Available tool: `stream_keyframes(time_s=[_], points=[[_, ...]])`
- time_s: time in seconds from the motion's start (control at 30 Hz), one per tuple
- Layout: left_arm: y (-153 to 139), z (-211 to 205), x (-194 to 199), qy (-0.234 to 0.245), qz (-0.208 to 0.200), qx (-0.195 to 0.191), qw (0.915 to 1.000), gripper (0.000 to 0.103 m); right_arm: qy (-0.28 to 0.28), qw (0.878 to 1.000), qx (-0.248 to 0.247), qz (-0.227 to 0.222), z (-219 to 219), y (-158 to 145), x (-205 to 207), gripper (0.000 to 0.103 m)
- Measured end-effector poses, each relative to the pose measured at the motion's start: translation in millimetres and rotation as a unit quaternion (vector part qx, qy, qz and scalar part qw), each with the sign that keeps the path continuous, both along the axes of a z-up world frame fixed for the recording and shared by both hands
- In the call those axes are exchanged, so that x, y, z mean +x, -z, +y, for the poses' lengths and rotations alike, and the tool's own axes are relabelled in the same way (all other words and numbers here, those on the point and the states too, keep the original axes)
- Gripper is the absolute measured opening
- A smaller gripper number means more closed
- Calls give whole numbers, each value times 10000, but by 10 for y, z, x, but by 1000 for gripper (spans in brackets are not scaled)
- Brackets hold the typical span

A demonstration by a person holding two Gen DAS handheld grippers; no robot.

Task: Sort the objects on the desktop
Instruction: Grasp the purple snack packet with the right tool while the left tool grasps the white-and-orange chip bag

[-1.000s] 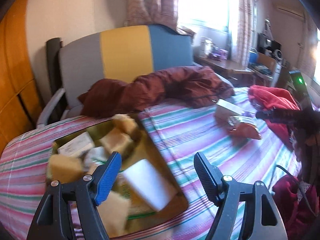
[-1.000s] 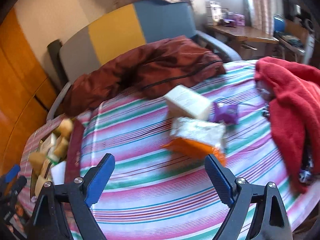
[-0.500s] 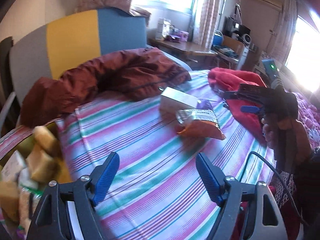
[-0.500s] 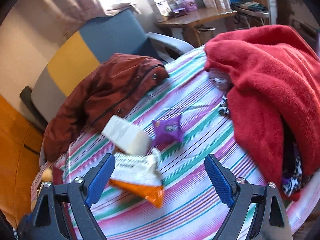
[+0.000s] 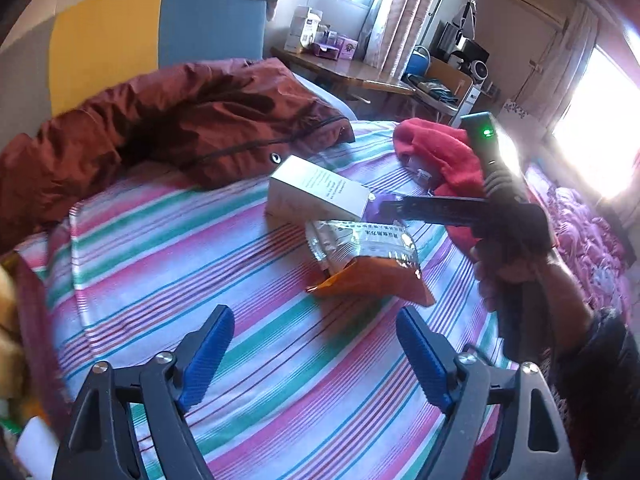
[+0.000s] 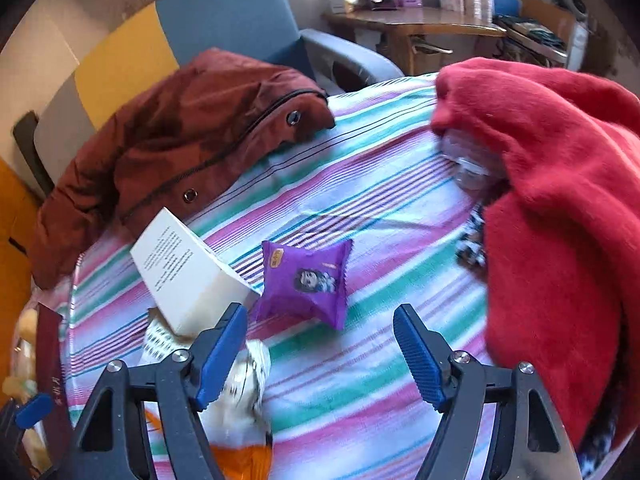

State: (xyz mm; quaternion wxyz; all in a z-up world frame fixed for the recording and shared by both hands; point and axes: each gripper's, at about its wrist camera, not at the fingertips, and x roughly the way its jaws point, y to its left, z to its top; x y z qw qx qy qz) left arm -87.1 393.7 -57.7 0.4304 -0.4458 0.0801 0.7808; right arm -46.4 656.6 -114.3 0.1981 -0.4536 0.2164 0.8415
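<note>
Striped sheet (image 5: pixel 168 248) covers the bed, bands of pink, green and white. Left tongs (image 5: pixel 310 354) hang over bare sheet, blue pads spread wide, nothing between them; the jaws have just been opening. Ahead of them lies a silver-and-orange snack bag (image 5: pixel 368 260), flat on the sheet, and just behind it, touching or nearly so, a white carton (image 5: pixel 316 196) with fine print on its top face. Right tongs (image 6: pixel 320 354) are unclenched too, though their jaws have just been closing in; no object sits between the pads, only sheet. A purple snack pouch (image 6: pixel 306 278) lies just ahead of the right tongs, slightly left of the gap, puffed and tilted, its left edge beside the white carton's corner. In the right wrist view the carton is at left of the pouch and the silver-and-orange bag pokes out beneath the left finger (image 6: pixel 220 348), blurred. From the left wrist view the right tongs show side-on as a dark bar reaching over the pouch, held in a hand (image 5: pixel 516 264) with a dark sleeve; a green light glows on the unit above. A brown jacket (image 5: pixel 160 128) is heaped at the far side of the bed, its hem close to the carton. A red fleece (image 6: pixel 560 200) is piled at the right, well clear of the pouch, a clear plastic item tucked under its edge. Behind stands a chair with grey, yellow and blue panels (image 5: pixel 120 36), and a cluttered wooden desk (image 6: pixel 420 24) under the window.
</note>
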Motion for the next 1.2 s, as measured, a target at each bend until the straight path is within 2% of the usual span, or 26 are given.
stream_keyframes(time_s=[0.17, 0.23, 0.3, 0.47, 0.7, 0.77, 0.83, 0.9, 0.97, 1.07, 1.13, 1.2], points=[[113, 175, -129, 136, -231, 156, 9995, 89, -229, 9992, 212, -249, 6, 154, -229, 77], [132, 246, -169, 210, -253, 235, 9992, 94, -267, 9991, 178, -281, 18, 214, -280, 77], [143, 326, -198, 307, -244, 268, 9989, 94, -300, 9990, 195, -249, 26, 234, -308, 77], [235, 544, -339, 521, -460, 434, 9966, 94, -319, 9989, 289, -206, 91, 234, -304, 54], [479, 781, -502, 533, -1044, 531, 9917, 94, -178, 9996, 170, -116, 99, 223, -272, 50], [492, 791, -510, 447, -989, 467, 9930, 94, -166, 9997, 147, -100, 107, 212, -279, 50], [371, 712, -522, 254, -510, 511, 9971, 94, -123, 9997, 197, -88, 136, 191, -263, 49], [270, 691, -600, 277, -419, 563, 9972, 94, -79, 9999, 146, -46, 178, 171, -242, 49], [243, 729, -762, 337, -738, 588, 9950, 94, -61, 9999, 115, -1, 192, 141, -227, 49], [266, 749, -973, 82, -1201, 607, 9909, 94, -133, 9997, 183, 7, 108, 89, -213, 49], [318, 775, -1080, -123, -1652, 625, 9842, 94, -190, 9997, 179, -15, 76, 85, -220, 49], [313, 767, -1052, -143, -1722, 749, 9821, 94, -209, 9995, 207, -67, 64, 83, -224, 49]])
